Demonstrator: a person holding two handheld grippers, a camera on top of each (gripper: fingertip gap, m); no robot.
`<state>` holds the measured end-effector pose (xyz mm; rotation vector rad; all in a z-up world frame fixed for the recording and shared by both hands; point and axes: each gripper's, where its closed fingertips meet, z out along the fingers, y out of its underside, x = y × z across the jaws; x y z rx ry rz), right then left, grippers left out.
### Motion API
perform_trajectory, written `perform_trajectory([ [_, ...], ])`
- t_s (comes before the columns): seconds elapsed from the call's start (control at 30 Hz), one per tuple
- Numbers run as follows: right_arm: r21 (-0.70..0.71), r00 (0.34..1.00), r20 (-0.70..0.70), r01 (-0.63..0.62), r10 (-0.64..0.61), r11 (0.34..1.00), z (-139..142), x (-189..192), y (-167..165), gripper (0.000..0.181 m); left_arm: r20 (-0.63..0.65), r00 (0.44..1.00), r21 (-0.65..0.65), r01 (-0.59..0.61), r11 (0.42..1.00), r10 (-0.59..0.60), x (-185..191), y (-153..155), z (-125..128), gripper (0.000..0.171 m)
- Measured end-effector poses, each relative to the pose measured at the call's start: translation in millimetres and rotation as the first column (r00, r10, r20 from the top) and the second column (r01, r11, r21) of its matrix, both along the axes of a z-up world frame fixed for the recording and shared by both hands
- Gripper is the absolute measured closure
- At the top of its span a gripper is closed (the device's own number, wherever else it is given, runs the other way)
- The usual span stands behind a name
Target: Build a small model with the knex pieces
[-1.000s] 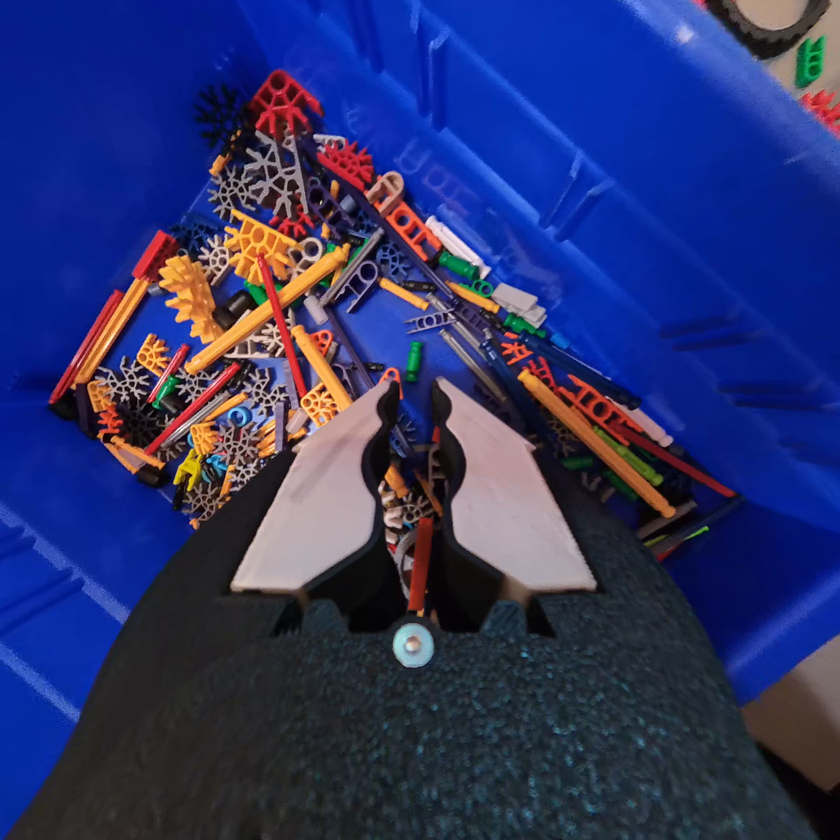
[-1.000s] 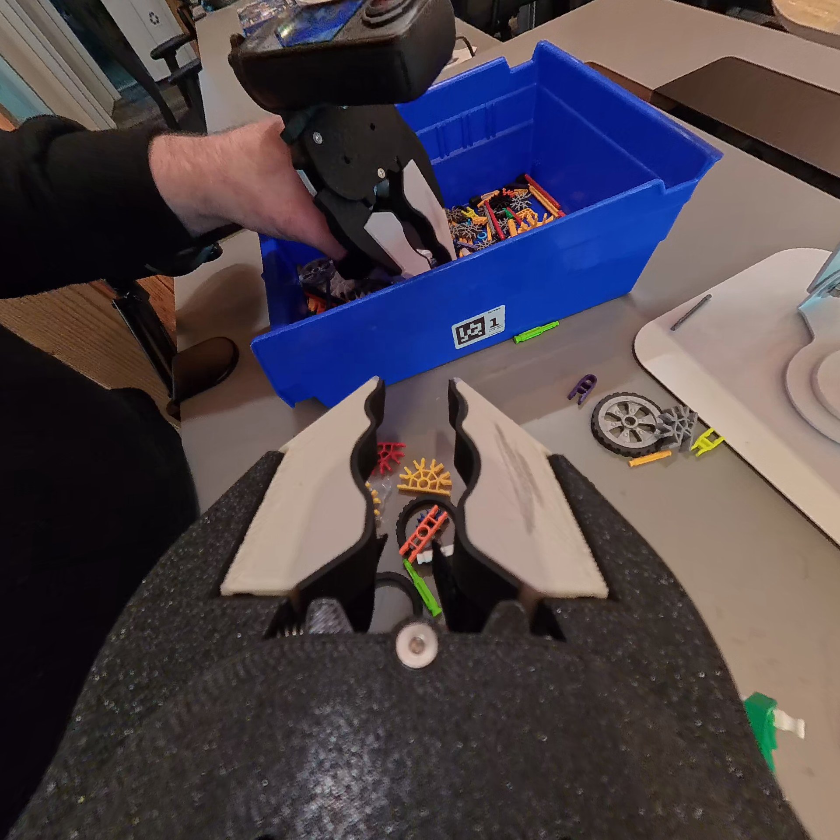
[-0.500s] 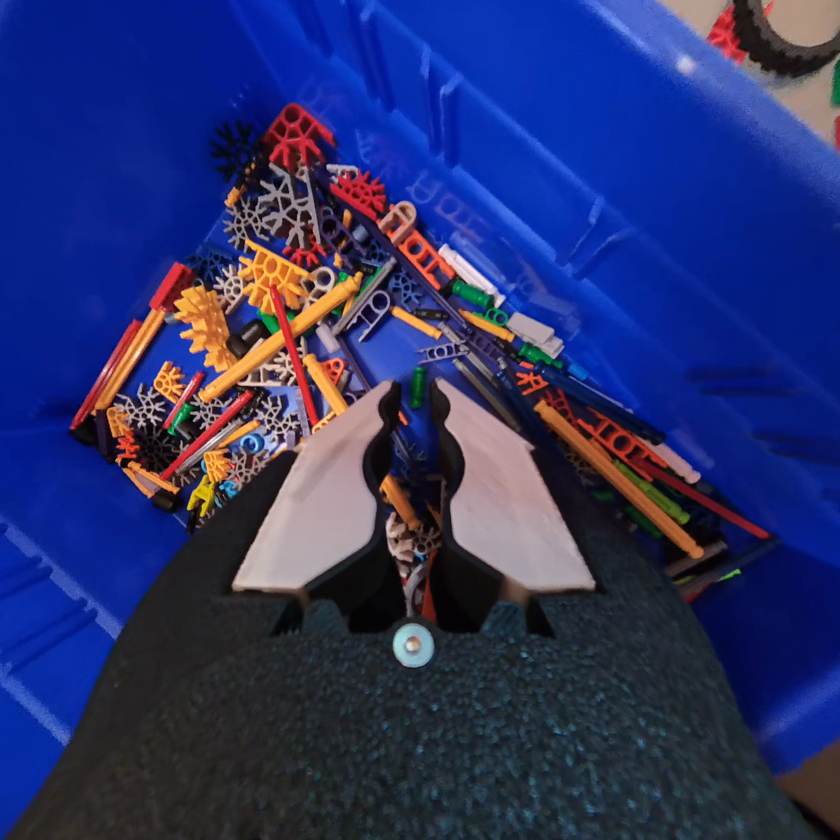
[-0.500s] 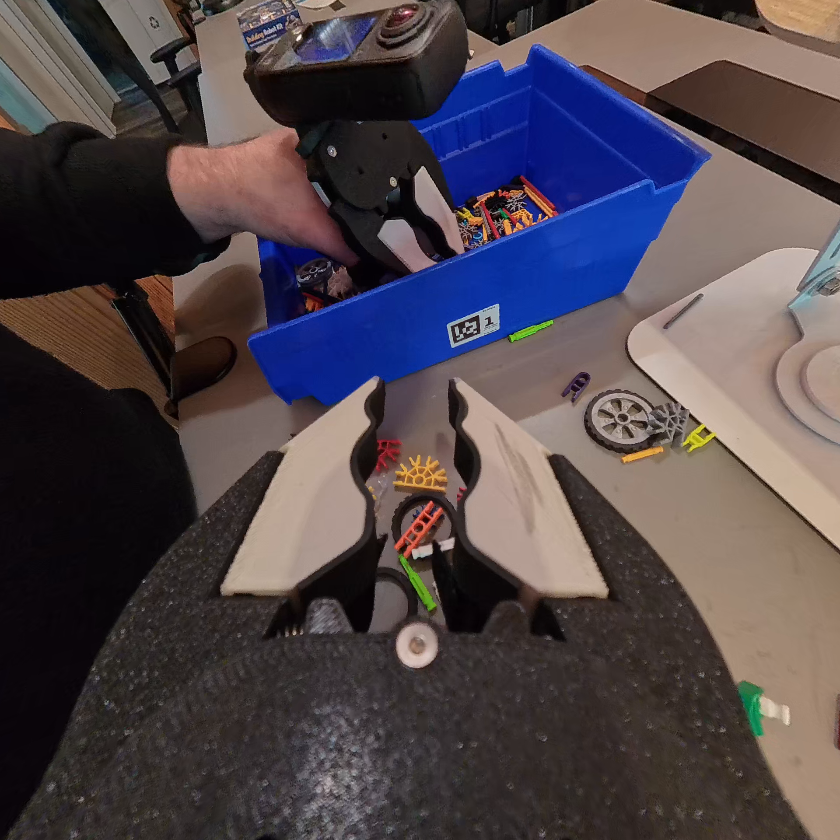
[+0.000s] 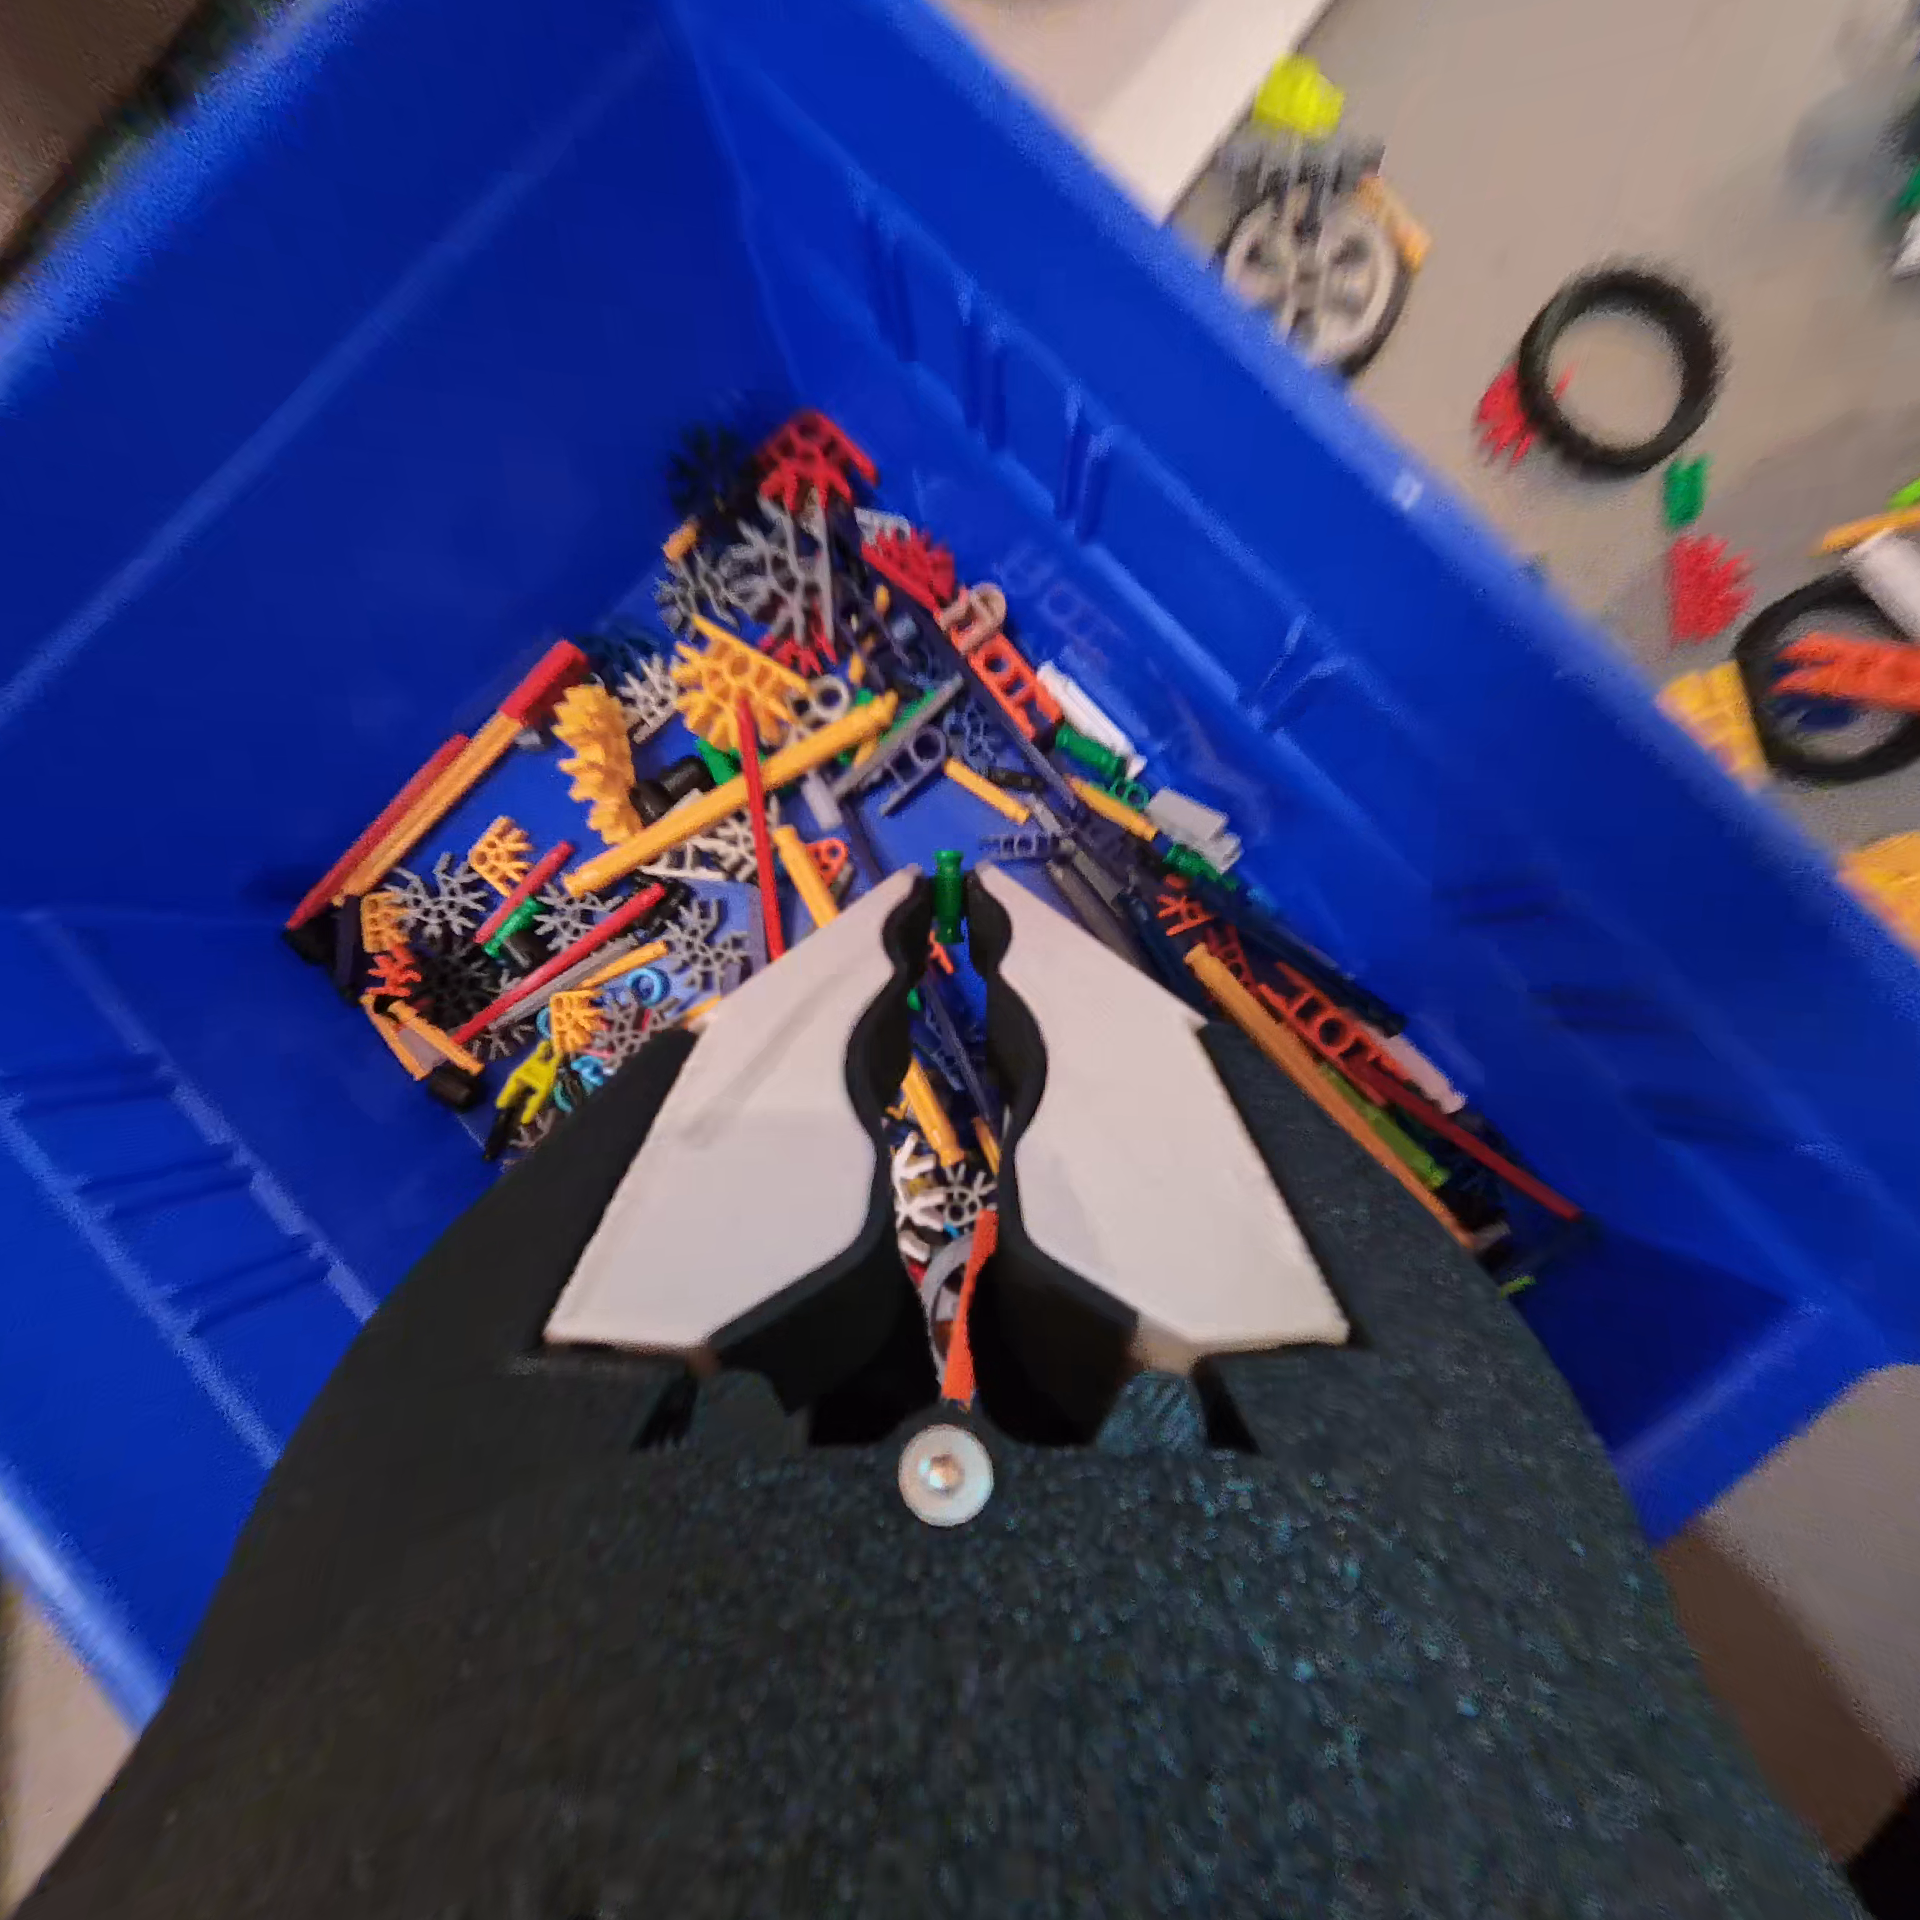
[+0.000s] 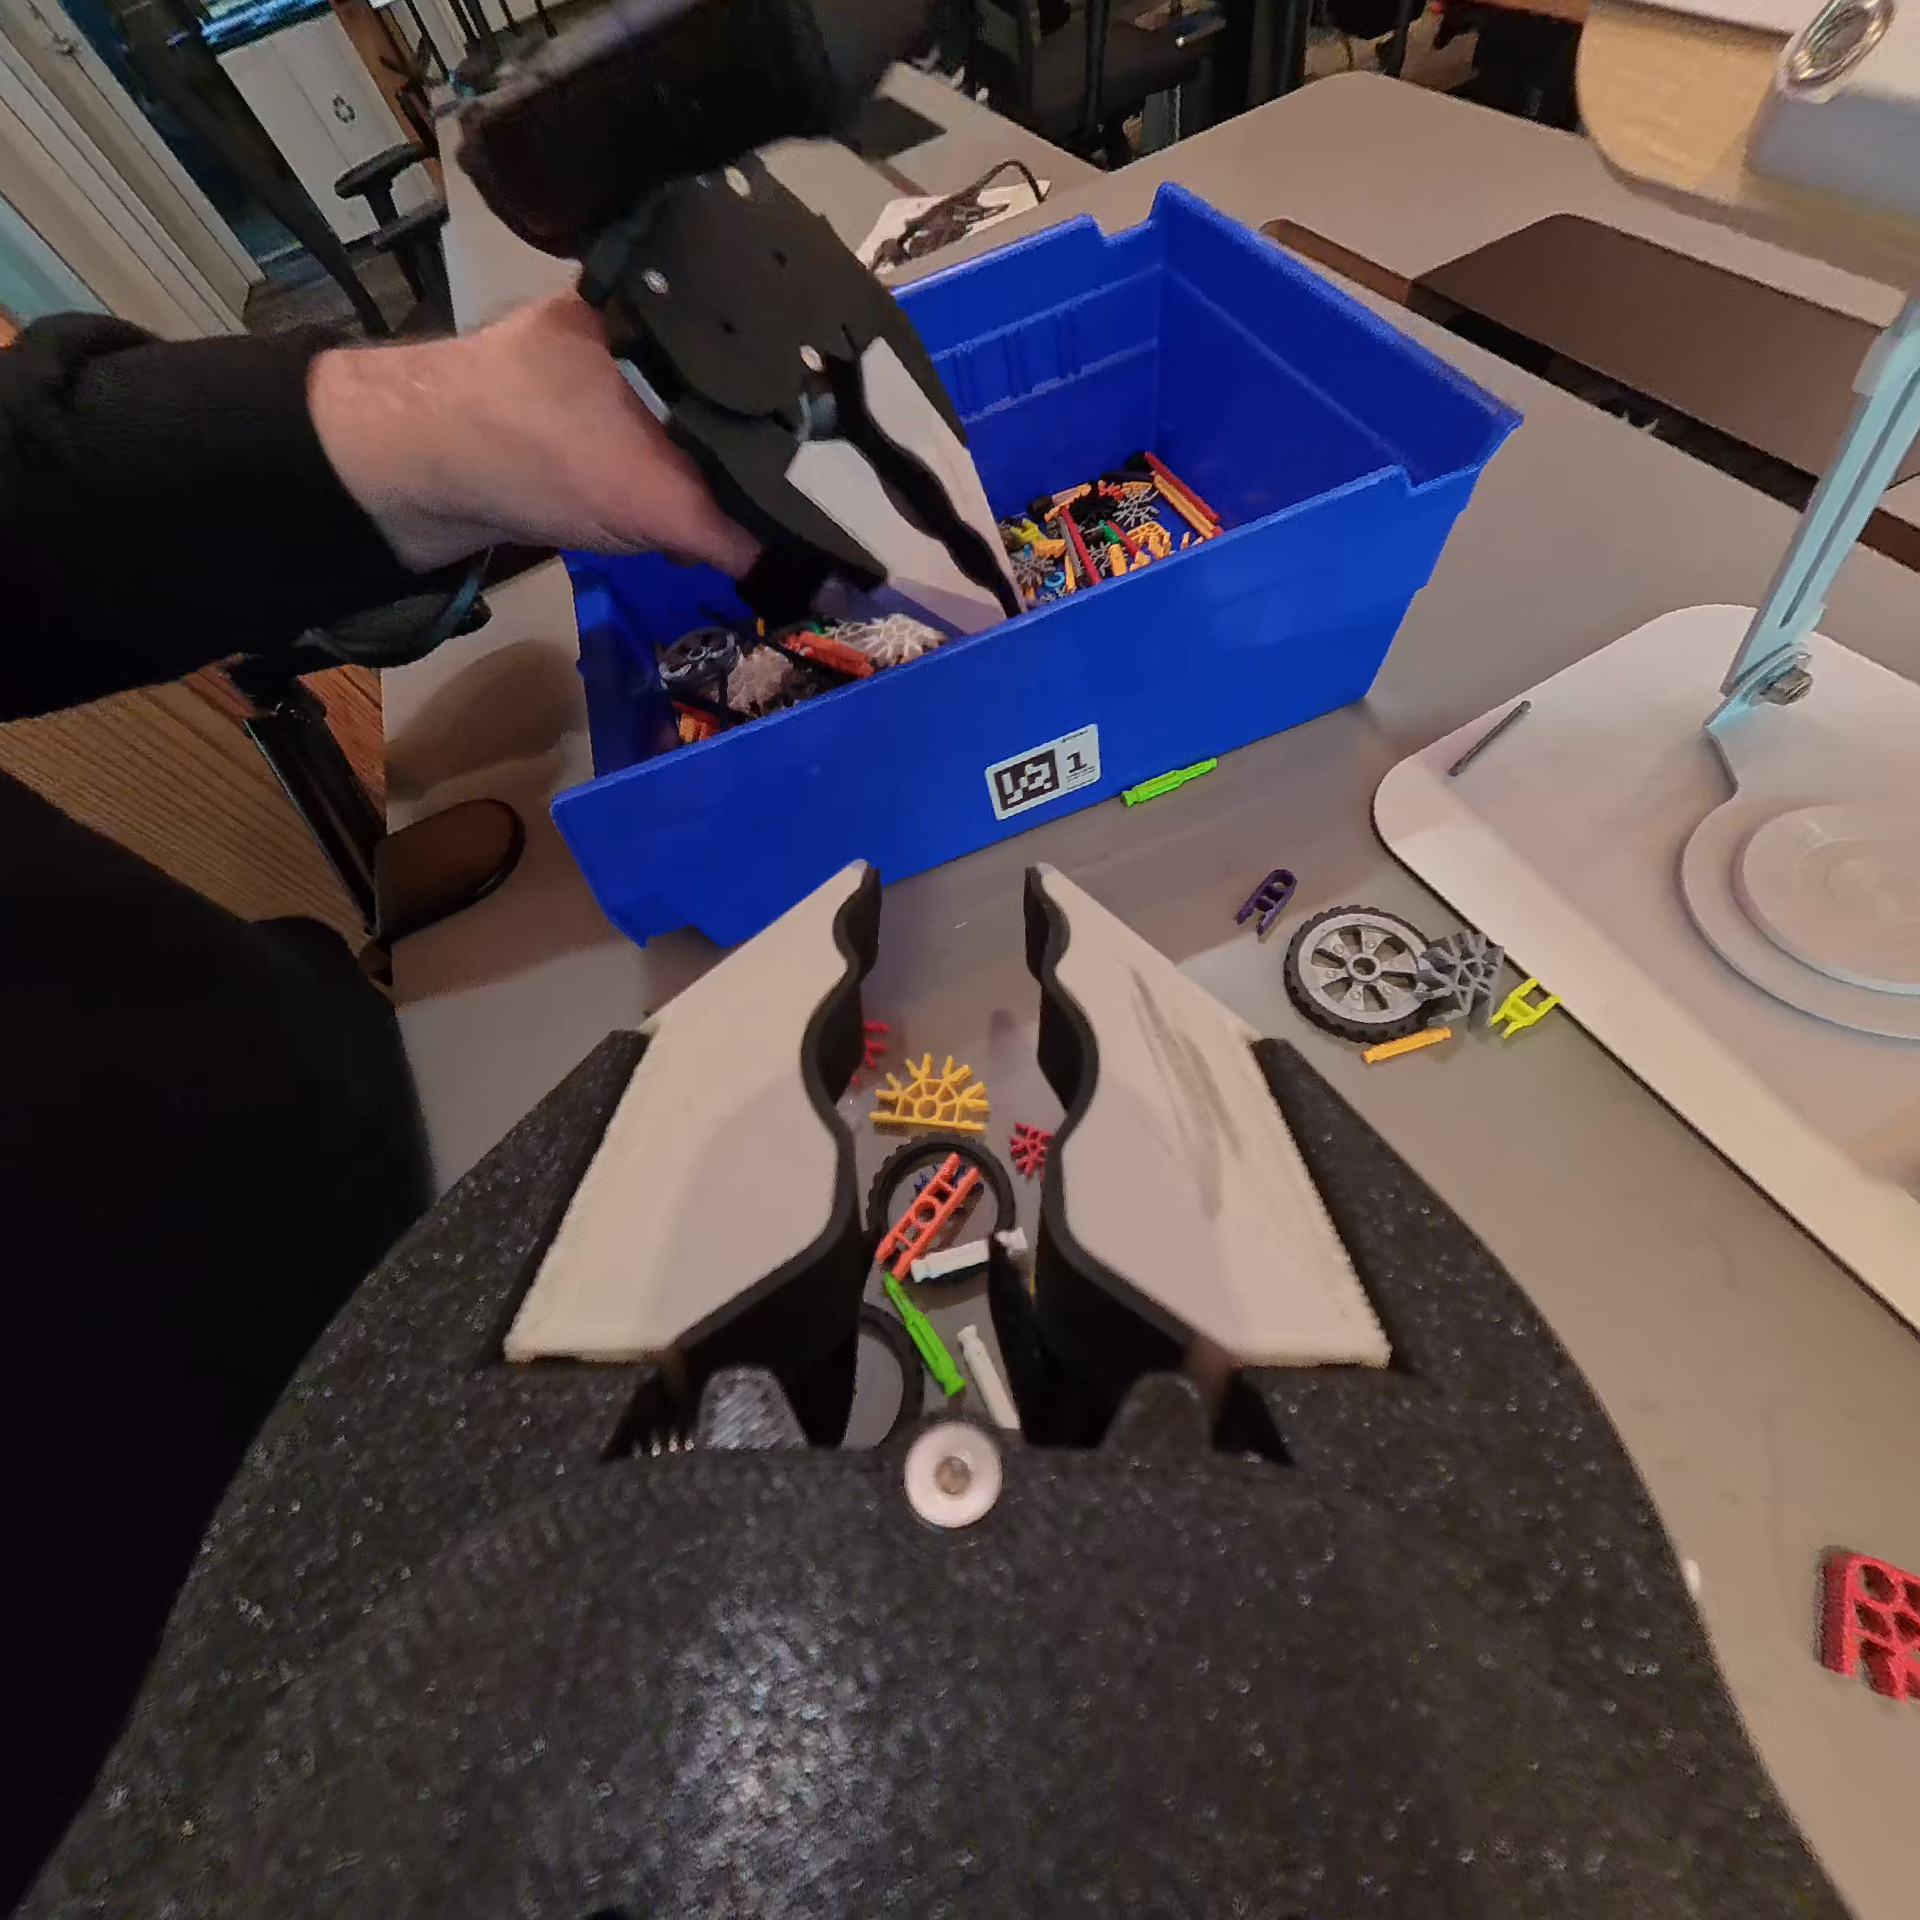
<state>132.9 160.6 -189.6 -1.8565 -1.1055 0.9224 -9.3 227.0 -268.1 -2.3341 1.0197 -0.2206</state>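
Observation:
A blue bin (image 5: pixel 1143 436) holds a heap of coloured building-toy rods and connectors (image 5: pixel 748 748). My left gripper (image 5: pixel 948 881) is over the heap, shut on a small green rod piece (image 5: pixel 947 902) held at its fingertips. In the right wrist view the left gripper (image 6: pixel 997 592) and the hand (image 6: pixel 499 447) holding it are above the bin (image 6: pixel 1299 644). My right gripper (image 6: pixel 951 883) is open and empty above the grey table, over a yellow half-round connector (image 6: pixel 928 1096) and a black tyre (image 6: pixel 883 1184) with an orange ladder piece (image 6: pixel 928 1210) in it.
A grey wheel (image 6: pixel 1356 971), a purple connector (image 6: pixel 1268 899), a small orange rod (image 6: pixel 1403 1044) and a red piece (image 6: pixel 1870 1642) lie on the table. A lime rod (image 6: pixel 1169 781) lies against the bin. A white board (image 6: pixel 1558 935) with a metal stand (image 6: pixel 1829 499) is at the right. Across from one pair of fingers to the other is roughly 20 centimetres. The grey wheel (image 6: pixel 1356 971) is about equally far from each gripper, around 15 centimetres. Seen from the left wrist view (image 5: pixel 1316 290) as well.
My left gripper closed on the green rod piece that lay in the heap and lifted it up out of the pile. My right gripper has stayed open, barely shifting.

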Motion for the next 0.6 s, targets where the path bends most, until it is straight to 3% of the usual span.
perform_trajectory([
  [0.17,-0.022,0.997,-0.057,0.059,-0.06,0.998,11.1,-3.5,17.1,0.154,0.221,0.975,0.087,0.011,0.996,-0.03,32.4,4.3,68.9,0.168],
  [0.3,-0.029,0.982,-0.145,0.12,-0.123,0.992,23.7,-7.3,32.3,0.153,0.425,0.897,0.074,0.097,0.993,-0.119,81.4,-6.3,108.8,0.167],
  [0.5,0.264,0.993,-0.045,0.116,-0.108,0.957,31.9,-8.1,33.1,0.151,0.66,0.742,-0.057,0.206,0.977,-0.118,131.8,-21.5,123.0,0.167],
  [0.6,0.322,0.991,-0.031,0.135,-0.132,0.937,33.6,-4.1,34.0,0.151,0.727,0.68,-0.098,0.238,0.966,-0.094,146.0,-25.4,127.2,0.168],
])
